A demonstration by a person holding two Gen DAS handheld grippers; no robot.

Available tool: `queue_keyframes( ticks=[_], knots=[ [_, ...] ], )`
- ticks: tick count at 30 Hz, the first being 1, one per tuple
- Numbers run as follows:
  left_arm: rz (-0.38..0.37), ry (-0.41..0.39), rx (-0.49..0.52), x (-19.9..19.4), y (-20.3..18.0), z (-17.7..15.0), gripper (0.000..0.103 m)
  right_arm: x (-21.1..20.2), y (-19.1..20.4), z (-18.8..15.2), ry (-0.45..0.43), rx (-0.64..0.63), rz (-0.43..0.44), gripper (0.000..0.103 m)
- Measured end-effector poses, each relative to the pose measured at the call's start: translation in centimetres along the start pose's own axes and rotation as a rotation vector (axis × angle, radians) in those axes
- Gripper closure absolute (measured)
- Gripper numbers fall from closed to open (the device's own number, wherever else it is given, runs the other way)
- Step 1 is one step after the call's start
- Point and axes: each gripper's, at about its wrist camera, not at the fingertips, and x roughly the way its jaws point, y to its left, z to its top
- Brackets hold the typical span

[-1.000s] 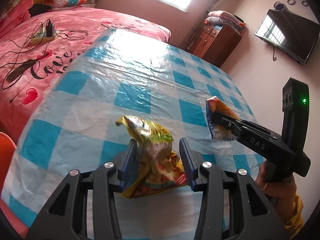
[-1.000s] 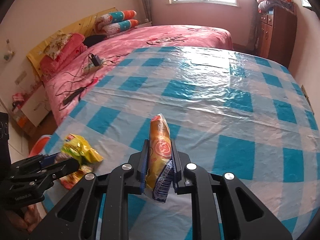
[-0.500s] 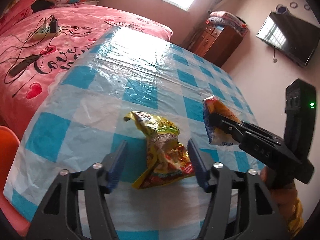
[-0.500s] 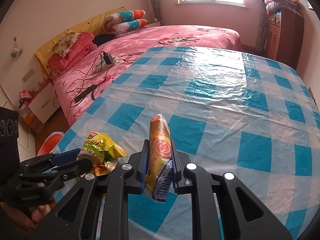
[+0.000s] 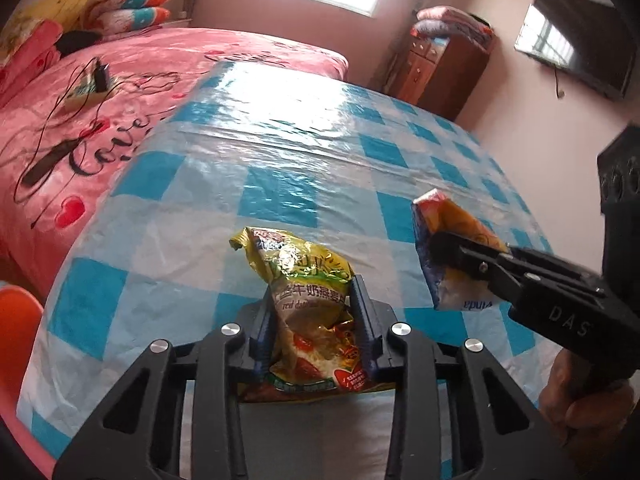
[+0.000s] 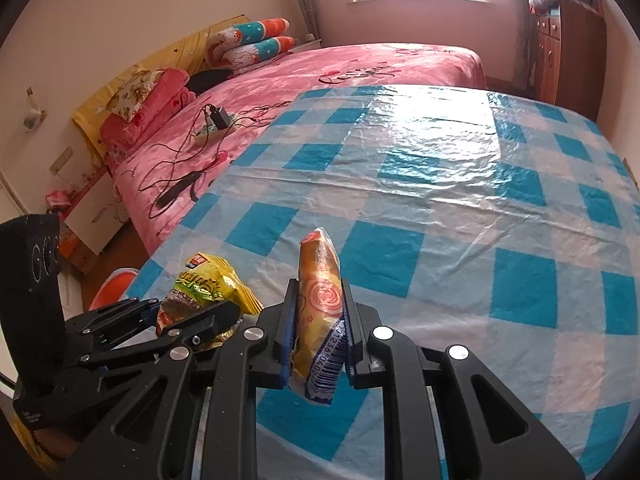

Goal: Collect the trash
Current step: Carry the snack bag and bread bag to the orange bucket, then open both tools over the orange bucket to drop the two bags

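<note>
A crumpled yellow-green snack bag (image 5: pixel 312 304) sits between the blue pads of my left gripper (image 5: pixel 316 300), which is shut on it near the table's front left corner; it also shows in the right wrist view (image 6: pixel 204 292). My right gripper (image 6: pixel 318 316) is shut on an orange wrapper with a barcode (image 6: pixel 320 320) and holds it upright above the table. In the left wrist view the right gripper (image 5: pixel 444 252) and its orange wrapper (image 5: pixel 452 256) hang at the right.
The table wears a blue-and-white checked plastic cloth (image 6: pixel 440 184). A pink bed (image 5: pixel 100 92) with a charger and cables lies to the left. An orange stool (image 5: pixel 16 320) stands by the table's left corner. A wooden cabinet (image 6: pixel 568 48) and a wall TV (image 5: pixel 576 60) are beyond.
My left gripper was wide open around the snack bag half a second ago and has closed on it. My right gripper keeps its hold on the orange wrapper.
</note>
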Motion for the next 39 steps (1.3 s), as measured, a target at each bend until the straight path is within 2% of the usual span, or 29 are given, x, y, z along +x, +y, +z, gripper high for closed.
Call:
queue_keyframes(
  ticks=[5, 10, 18, 24, 31, 33, 35, 36, 37, 39],
  knots=[
    [-0.026, -0.029, -0.08, -1.9, 2.8, -0.4, 0.068, 0.5, 1.8, -0.1, 0.014, -0.012, 0.05, 0.083],
    [-0.001, -0.088, -0.15, -5.1, 6.0, -0.9, 0.068, 1.6, 5.0, -0.3, 0.061, -0.028, 0.164, 0.083],
    [0.122, -0.159, -0.267, -9.7, 13.1, -2.4, 0.068, 4.0, 12.6, -0.2, 0.156, -0.1, 0.36, 0.083],
    [0.237, -0.166, -0.397, -11.9, 19.6, -4.8, 0.068, 6.0, 18.5, 0.3, 0.219, -0.161, 0.478, 0.083],
    [0.316, -0.148, -0.494, -12.5, 24.1, -7.1, 0.067, 8.4, 24.3, -0.1, 0.268, -0.242, 0.536, 0.08],
    [0.333, -0.14, -0.508, -12.4, 25.0, -7.7, 0.066, 9.4, 25.0, -0.4, 0.292, -0.251, 0.538, 0.071],
    [0.352, -0.127, -0.524, -12.2, 25.8, -8.2, 0.055, 10.1, 25.2, -0.8, 0.314, -0.227, 0.538, 0.056],
    [0.361, -0.121, -0.532, -12.2, 26.1, -8.4, 0.044, 10.3, 24.9, -0.8, 0.321, -0.206, 0.537, 0.052],
    [0.379, -0.119, -0.535, -12.2, 26.4, -8.6, 0.038, 10.3, 24.5, -0.8, 0.318, -0.187, 0.536, 0.043],
    [0.4, -0.12, -0.526, -12.2, 26.4, -8.6, 0.035, 9.8, 23.4, -0.7, 0.297, -0.159, 0.532, 0.035]
  ],
)
